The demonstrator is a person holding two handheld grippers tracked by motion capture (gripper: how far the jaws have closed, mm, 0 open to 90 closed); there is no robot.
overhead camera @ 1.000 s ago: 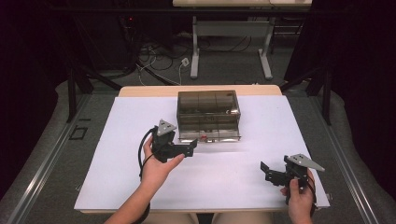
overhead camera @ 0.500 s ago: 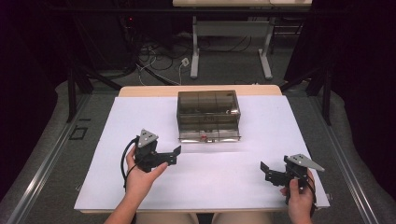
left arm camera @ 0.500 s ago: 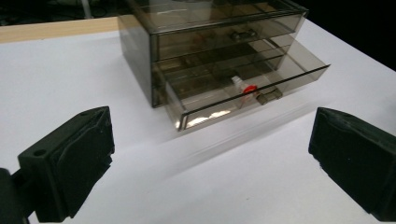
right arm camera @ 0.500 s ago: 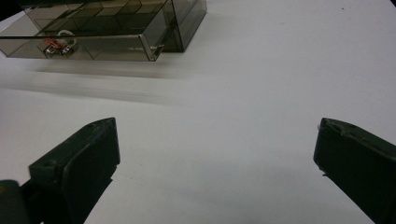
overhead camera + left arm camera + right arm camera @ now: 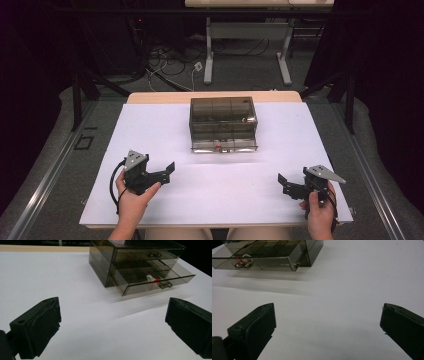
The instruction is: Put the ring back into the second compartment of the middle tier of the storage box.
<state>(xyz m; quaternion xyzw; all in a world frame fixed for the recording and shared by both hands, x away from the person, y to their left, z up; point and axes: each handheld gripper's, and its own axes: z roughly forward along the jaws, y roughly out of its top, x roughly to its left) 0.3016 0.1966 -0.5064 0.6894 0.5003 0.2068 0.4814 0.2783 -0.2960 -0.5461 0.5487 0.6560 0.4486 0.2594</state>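
A smoky transparent drawer box (image 5: 223,124) stands at the middle back of the white table sheet (image 5: 150,130). Its bottom drawer (image 5: 155,281) is pulled out, with a small red and white item (image 5: 154,280) inside near the metal handle (image 5: 166,285). My left gripper (image 5: 167,172) is open at the front left, pointing right, with nothing between its jaws (image 5: 112,325). My right gripper (image 5: 284,184) is open at the front right, pointing left, also holding nothing (image 5: 324,330). From that side the open drawer (image 5: 262,257) and the red item (image 5: 238,259) show far ahead.
The white sheet covers a wooden table whose far edge (image 5: 215,95) shows behind the box. Beyond it are a desk frame (image 5: 247,45) and cables (image 5: 170,60) on the floor. Bare sheet lies between the grippers and the box.
My left gripper has drawn back from the drawer front, moving left and toward the front edge. The right gripper has stayed put.
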